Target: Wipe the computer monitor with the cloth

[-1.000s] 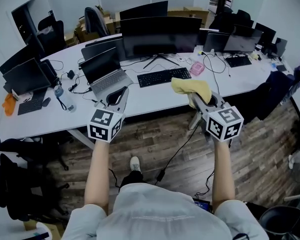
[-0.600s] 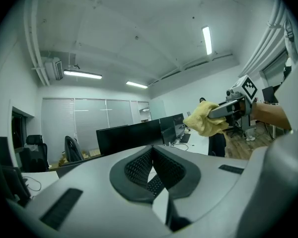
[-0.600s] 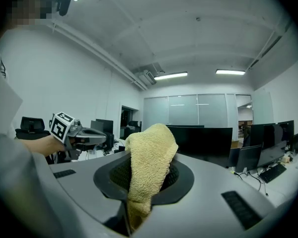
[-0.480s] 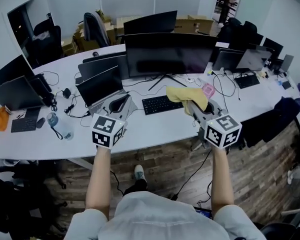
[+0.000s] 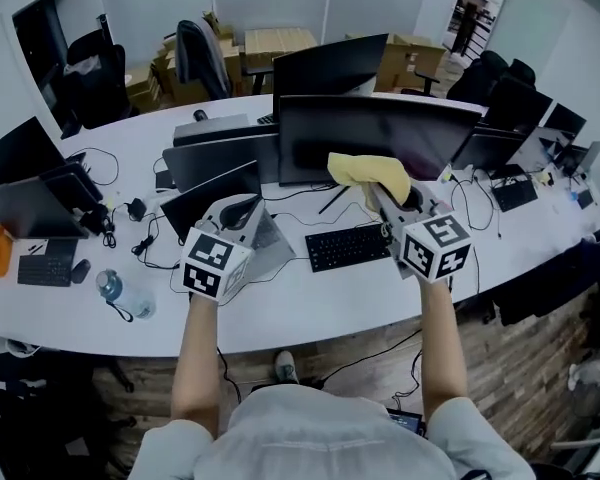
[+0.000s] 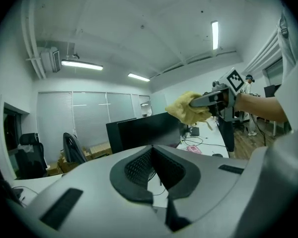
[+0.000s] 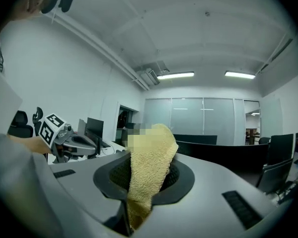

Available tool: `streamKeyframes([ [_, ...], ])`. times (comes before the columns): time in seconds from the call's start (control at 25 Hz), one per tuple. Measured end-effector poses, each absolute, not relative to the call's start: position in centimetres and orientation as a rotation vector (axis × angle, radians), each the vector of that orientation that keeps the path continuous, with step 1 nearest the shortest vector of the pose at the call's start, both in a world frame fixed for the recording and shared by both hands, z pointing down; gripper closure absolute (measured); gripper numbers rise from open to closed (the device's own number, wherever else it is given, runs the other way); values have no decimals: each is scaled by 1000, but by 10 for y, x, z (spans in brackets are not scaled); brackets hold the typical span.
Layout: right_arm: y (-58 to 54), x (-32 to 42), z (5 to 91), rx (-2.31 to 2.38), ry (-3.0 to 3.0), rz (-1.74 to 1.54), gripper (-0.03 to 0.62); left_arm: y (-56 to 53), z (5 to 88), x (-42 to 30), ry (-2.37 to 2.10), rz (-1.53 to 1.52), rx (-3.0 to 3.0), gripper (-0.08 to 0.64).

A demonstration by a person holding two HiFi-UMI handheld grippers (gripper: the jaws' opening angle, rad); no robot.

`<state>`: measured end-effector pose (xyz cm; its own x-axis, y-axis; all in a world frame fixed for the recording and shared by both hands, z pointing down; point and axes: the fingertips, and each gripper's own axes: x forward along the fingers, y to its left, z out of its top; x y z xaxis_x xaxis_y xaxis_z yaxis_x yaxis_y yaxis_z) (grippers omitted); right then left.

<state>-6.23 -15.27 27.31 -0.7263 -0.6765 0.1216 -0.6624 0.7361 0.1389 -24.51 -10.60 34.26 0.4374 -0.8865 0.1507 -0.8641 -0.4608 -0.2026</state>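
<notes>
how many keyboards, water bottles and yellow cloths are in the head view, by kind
keyboards: 3
water bottle: 1
yellow cloth: 1
total: 5

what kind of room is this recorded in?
Most likely an open-plan office: a long curved white desk carries several black flat monitors, an open grey laptop and a black keyboard, with black office chairs behind it and ceiling strip lights. The right tongs grip a yellow terry cloth.
</notes>
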Motion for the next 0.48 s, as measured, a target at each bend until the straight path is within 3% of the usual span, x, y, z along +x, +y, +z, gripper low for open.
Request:
streamKeyframes([
  [0.48,-280,-170,240,1096,-2875,-163,497,-182,363,-307,1566,-391,-2615,541],
])
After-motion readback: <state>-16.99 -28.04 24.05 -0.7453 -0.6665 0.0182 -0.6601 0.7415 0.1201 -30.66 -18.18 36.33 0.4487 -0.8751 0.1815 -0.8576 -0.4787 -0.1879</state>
